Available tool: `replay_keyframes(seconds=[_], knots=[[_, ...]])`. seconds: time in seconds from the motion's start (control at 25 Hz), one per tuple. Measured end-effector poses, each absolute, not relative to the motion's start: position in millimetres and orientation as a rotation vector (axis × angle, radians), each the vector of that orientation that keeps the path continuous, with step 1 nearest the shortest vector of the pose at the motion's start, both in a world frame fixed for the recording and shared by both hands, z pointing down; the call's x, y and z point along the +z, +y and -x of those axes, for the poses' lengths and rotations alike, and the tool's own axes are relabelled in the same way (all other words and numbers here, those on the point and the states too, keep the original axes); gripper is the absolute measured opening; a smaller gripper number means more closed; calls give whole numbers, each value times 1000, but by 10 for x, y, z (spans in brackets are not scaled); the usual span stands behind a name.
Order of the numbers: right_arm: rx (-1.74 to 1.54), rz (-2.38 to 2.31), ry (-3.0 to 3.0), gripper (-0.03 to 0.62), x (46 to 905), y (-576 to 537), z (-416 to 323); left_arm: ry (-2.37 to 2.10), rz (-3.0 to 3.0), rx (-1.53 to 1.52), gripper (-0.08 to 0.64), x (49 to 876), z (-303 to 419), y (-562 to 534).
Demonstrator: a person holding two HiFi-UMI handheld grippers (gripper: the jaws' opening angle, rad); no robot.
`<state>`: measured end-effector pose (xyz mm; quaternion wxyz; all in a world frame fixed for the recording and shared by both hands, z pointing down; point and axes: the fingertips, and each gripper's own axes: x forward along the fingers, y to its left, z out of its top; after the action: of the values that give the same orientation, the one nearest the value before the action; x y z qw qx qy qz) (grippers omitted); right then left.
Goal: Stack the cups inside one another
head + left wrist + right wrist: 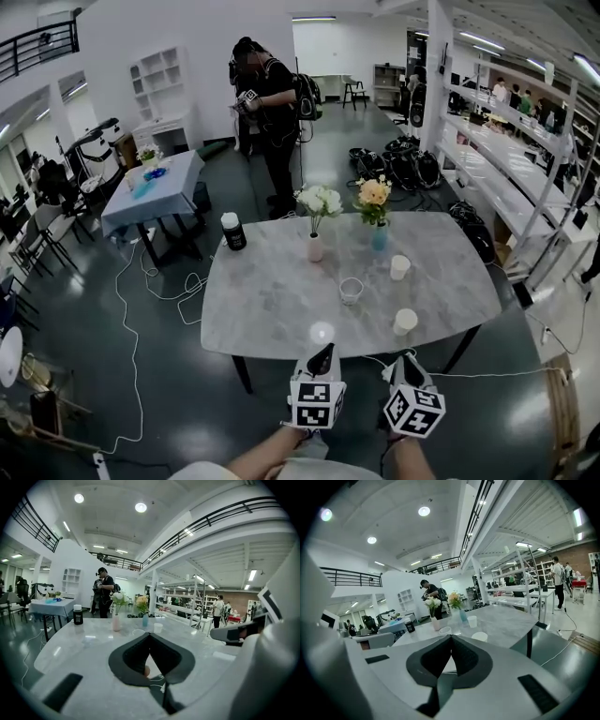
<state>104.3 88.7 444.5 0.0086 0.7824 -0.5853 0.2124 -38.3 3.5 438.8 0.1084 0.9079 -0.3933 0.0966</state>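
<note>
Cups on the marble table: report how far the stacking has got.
Done: nothing. The clear plastic cup, the far white paper cup and the near white paper cup stand apart on the grey marble table. In hand: nothing; the left gripper and the right gripper are shut and empty, short of the cups. Left: every pickup and nesting.

The right gripper [450, 638], jaws closed together on nothing, looks over a marble table [506, 625] holding a near white cup [479, 636], a clear cup [445, 630], a far white cup [472, 621], a pink vase [436, 623] and a blue vase [462, 616].
</note>
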Motion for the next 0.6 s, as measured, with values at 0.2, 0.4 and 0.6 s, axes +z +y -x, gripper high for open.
replay_keyframes(seconds=[0.2, 0.4, 0.6], knots=[[687, -2463, -1785, 7, 4506, 561, -1176, -1126, -2669, 303, -5, 4464, 270, -312], [682, -2477, -1760, 6, 4467, 210, -1274, -1109, -2674, 300, -5, 4473, 165, -663], [686, -2469, -1754, 6, 4460, -141, -1288, -1093, -2665, 298, -5, 4516, 107, -1024]])
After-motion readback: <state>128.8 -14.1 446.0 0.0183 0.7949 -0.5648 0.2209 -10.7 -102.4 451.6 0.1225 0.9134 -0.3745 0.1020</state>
